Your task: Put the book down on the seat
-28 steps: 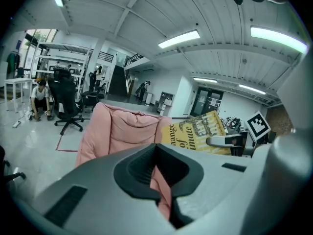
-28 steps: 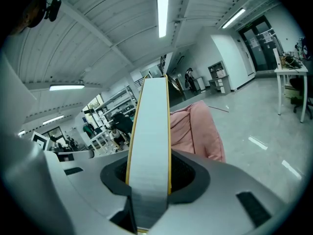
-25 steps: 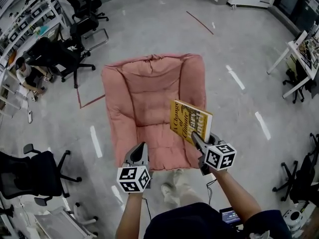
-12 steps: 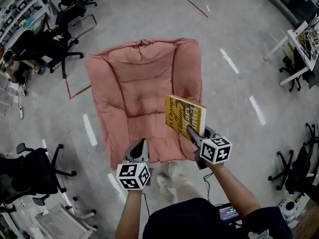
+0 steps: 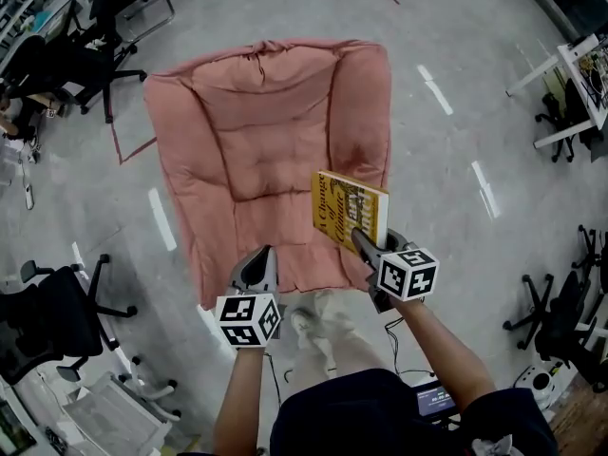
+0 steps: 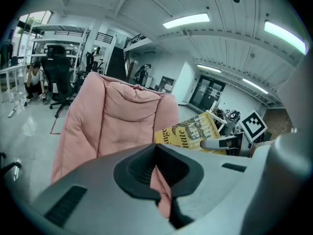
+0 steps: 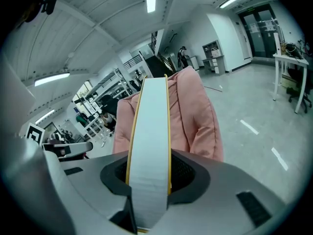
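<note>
A pink cushioned chair [image 5: 256, 160] fills the middle of the head view. My right gripper [image 5: 363, 242] is shut on the lower edge of a yellow book [image 5: 349, 211]. The book stands tilted up above the seat's front right part. In the right gripper view the book's white page edge [image 7: 149, 131] runs up between the jaws, with the chair [image 7: 195, 116] behind it. My left gripper [image 5: 259, 264] hovers over the seat's front edge, shut with nothing in it. From the left gripper view, the book [image 6: 190, 131] and right gripper [image 6: 220, 142] appear at the right of the chair [image 6: 112, 121].
Black office chairs stand at the left [image 5: 52, 316] and upper left [image 5: 90, 60], more at the right [image 5: 560, 302]. A white desk [image 5: 570, 74] is at the upper right. Red tape [image 5: 123, 150] marks the grey floor. The person's shoes [image 5: 313, 321] are just before the seat.
The chair has grown larger and shifted up in the head view as the person came closer. Both grippers and the held book now sit further over the seat's front.
</note>
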{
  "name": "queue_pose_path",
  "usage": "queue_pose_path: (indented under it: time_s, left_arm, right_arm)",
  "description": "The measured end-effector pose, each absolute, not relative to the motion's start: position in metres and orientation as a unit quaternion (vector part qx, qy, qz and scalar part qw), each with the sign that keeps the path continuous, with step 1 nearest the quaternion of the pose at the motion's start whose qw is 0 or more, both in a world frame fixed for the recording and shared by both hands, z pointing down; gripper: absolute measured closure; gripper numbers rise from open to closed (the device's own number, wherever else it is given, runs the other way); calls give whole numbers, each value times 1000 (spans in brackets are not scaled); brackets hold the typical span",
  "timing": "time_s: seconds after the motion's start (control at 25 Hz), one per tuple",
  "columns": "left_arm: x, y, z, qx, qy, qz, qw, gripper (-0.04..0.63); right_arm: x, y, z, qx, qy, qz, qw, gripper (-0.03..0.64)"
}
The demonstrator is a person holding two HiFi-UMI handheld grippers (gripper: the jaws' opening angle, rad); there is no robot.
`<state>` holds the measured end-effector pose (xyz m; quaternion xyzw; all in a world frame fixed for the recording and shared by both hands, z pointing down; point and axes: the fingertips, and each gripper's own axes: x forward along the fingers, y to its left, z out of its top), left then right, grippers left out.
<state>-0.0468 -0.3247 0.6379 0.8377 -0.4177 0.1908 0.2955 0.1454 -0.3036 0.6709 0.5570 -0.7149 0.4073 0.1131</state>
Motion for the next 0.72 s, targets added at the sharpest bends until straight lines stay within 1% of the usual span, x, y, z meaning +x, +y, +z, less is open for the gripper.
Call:
queue_pose_path:
  time_s: [0.72]
  left_arm:
    - [-32,-314,695,825,-397,230,330,591]
  right_arm:
    - [132,-296,756,530,-694,459,164,465]
